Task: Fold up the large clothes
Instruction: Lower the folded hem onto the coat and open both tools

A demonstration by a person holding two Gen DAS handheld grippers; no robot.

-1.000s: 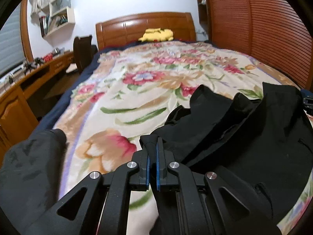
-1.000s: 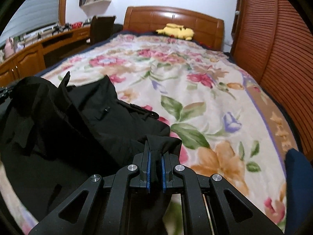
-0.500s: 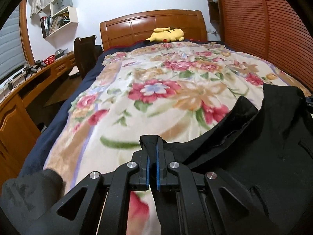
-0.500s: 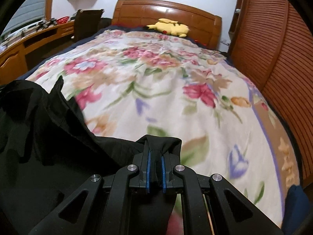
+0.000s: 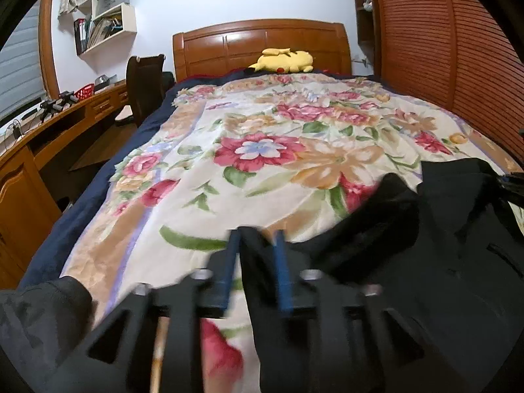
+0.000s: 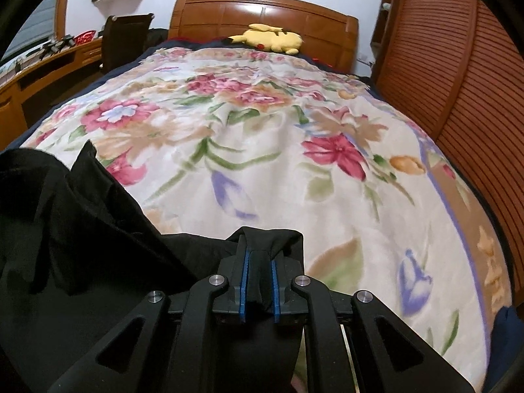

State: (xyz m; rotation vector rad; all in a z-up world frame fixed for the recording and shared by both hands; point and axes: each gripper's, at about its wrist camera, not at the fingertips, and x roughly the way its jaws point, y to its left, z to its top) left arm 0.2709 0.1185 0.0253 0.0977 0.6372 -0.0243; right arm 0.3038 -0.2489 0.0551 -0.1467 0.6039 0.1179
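Note:
A large black garment point(image 5: 442, 262) lies at the near end of a bed with a floral blanket point(image 5: 262, 163). My left gripper point(image 5: 256, 239) holds its left corner loosely. Its jaws are opening, blurred, with a clear gap. The cloth hangs between them against the right pad. In the right wrist view the garment point(image 6: 82, 229) spreads to the left. My right gripper point(image 6: 258, 249) has the right corner bunched between its blue pads. The cloth fills the gap as these jaws begin opening.
A yellow plush toy point(image 5: 281, 60) rests by the wooden headboard point(image 5: 258, 42). A desk point(image 5: 49, 131) and a dark chair point(image 5: 144, 82) run along the left. Slatted wooden doors point(image 5: 458, 49) stand on the right. A dark sleeve point(image 5: 39, 321) shows at lower left.
Both grippers have moved up the bed, drawing the garment's edge along. The left jaws have parted widely; the right jaws have parted slightly around the cloth.

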